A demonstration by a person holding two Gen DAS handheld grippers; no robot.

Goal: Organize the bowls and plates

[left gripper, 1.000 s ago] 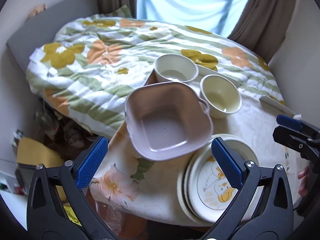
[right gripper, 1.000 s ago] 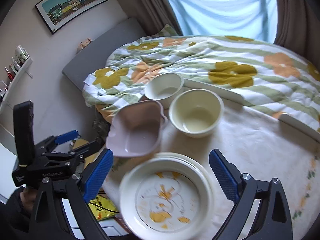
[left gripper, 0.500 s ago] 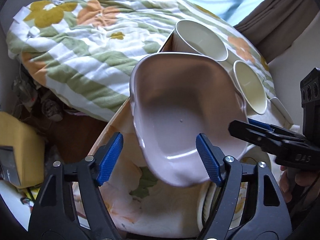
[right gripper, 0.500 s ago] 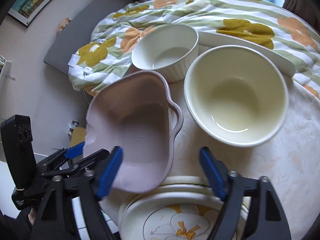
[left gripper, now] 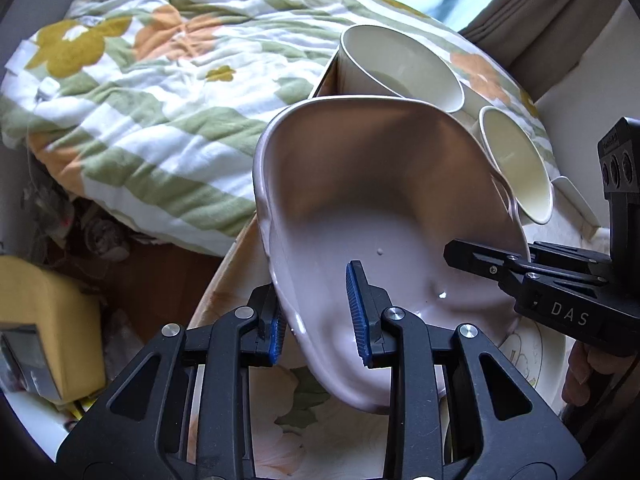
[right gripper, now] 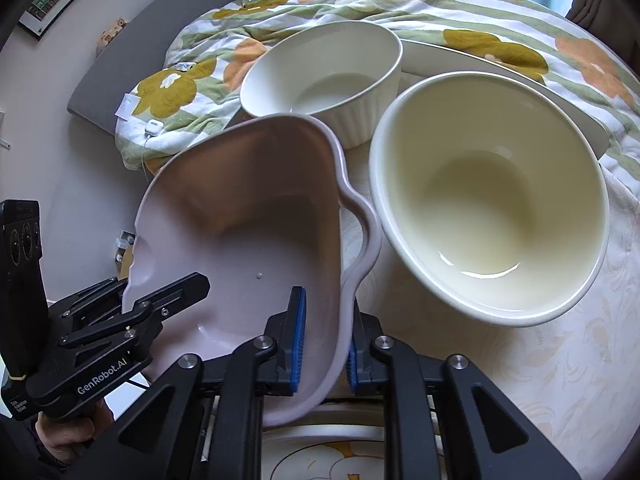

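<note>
Floral surface (right gripper: 560, 360) underneath; my left tongs (left gripper: 318, 312) and right tongs (right gripper: 322, 340) each clamp the pink dish (left gripper: 380, 208) rim, at 6 o'clock.

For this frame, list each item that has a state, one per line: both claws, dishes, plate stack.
left claw: shut on the pink dish's rim
right claw: shut on the opposite rim
pink dish: empty, tilted, gripped by both claws
ribbed white bowl: upright, empty
cream bowl: upright, empty
plate stack: stacked under the pink dish, top plate printed
</note>
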